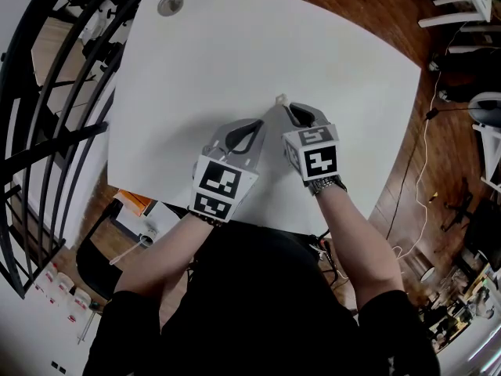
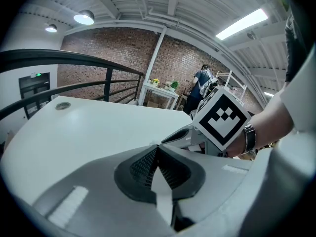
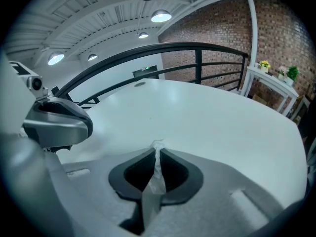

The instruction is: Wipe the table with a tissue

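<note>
The white table (image 1: 235,45) fills the head view. My right gripper (image 1: 286,106) (image 3: 158,150) hovers over its near middle, shut on a small white tissue (image 1: 280,99) (image 3: 158,157). A crumpled tuft of the tissue pokes out past the tips, and the rest is pinched thin between the jaws. Just to its left is my left gripper (image 1: 262,121) (image 2: 158,147), jaws shut, with no tissue showing at its tips. In the left gripper view the right gripper's marker cube (image 2: 222,118) is close beside it.
A round cable grommet (image 1: 170,5) sits in the table's far left corner. A black railing (image 1: 47,92) runs along the left edge. Cables and white furniture (image 1: 427,155) lie on the wooden floor to the right. A person (image 2: 202,80) stands far off by shelves.
</note>
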`<act>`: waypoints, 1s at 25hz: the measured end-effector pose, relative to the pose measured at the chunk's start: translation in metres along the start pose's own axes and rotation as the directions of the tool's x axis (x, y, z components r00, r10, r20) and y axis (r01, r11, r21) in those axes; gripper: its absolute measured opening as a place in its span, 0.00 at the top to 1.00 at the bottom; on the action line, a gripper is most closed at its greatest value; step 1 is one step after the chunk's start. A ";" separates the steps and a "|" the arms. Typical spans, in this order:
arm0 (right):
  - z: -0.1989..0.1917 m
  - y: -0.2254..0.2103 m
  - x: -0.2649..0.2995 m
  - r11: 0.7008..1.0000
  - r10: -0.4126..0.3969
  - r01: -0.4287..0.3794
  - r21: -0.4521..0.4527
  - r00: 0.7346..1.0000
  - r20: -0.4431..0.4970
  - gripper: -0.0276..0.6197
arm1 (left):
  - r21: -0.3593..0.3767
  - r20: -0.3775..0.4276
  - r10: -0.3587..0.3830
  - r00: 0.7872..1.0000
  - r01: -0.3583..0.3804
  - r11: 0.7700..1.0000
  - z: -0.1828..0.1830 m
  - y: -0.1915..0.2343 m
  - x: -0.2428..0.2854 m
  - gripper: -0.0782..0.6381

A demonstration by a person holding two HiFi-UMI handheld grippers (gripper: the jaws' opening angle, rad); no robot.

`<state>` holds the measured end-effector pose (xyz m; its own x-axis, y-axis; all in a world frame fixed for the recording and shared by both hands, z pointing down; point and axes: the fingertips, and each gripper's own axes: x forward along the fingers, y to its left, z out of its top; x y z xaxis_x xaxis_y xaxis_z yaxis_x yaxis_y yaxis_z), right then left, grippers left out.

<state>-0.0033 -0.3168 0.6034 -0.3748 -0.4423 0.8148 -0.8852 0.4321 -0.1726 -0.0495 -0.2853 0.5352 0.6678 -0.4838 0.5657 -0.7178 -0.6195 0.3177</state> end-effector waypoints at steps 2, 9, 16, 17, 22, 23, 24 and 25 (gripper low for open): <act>0.001 0.000 0.001 1.000 0.000 0.000 0.000 1.000 0.001 0.93 | -0.001 0.002 0.002 1.000 -0.002 1.000 0.000 0.000 0.000 0.87; 0.005 -0.001 0.002 1.000 -0.003 0.003 -0.001 1.000 0.007 0.93 | -0.001 0.006 0.009 1.000 -0.009 1.000 0.002 0.000 -0.002 0.87; 0.005 0.000 0.005 1.000 0.004 -0.004 0.006 1.000 0.015 0.93 | 0.002 0.009 0.016 1.000 -0.016 1.000 0.001 -0.001 -0.005 0.87; 0.005 -0.001 0.005 1.000 0.003 -0.003 0.006 1.000 0.020 0.93 | 0.004 0.010 0.017 1.000 -0.017 1.000 0.001 -0.001 -0.006 0.87; 0.006 -0.005 -0.005 1.000 -0.027 0.026 0.012 0.998 0.049 0.93 | 0.013 0.014 0.020 1.000 -0.021 1.000 -0.001 -0.004 -0.010 0.87; 0.006 -0.005 -0.007 0.999 -0.033 0.032 0.013 0.998 0.053 0.93 | 0.015 0.015 0.021 1.000 -0.021 1.000 -0.001 -0.004 -0.011 0.87; 0.006 -0.007 -0.010 0.999 -0.038 0.038 0.014 0.998 0.055 0.93 | 0.016 0.016 0.021 1.000 -0.022 1.000 -0.002 -0.005 -0.012 0.87; 0.006 -0.009 -0.013 0.999 -0.044 0.043 0.016 0.997 0.056 0.93 | 0.017 0.017 0.021 1.000 -0.022 1.000 -0.002 -0.006 -0.013 0.87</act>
<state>0.0079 -0.3192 0.5913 -0.3501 -0.5039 0.7896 -0.9049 0.3998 -0.1461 -0.0540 -0.2743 0.5273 0.6555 -0.5073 0.5594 -0.7286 -0.6196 0.2920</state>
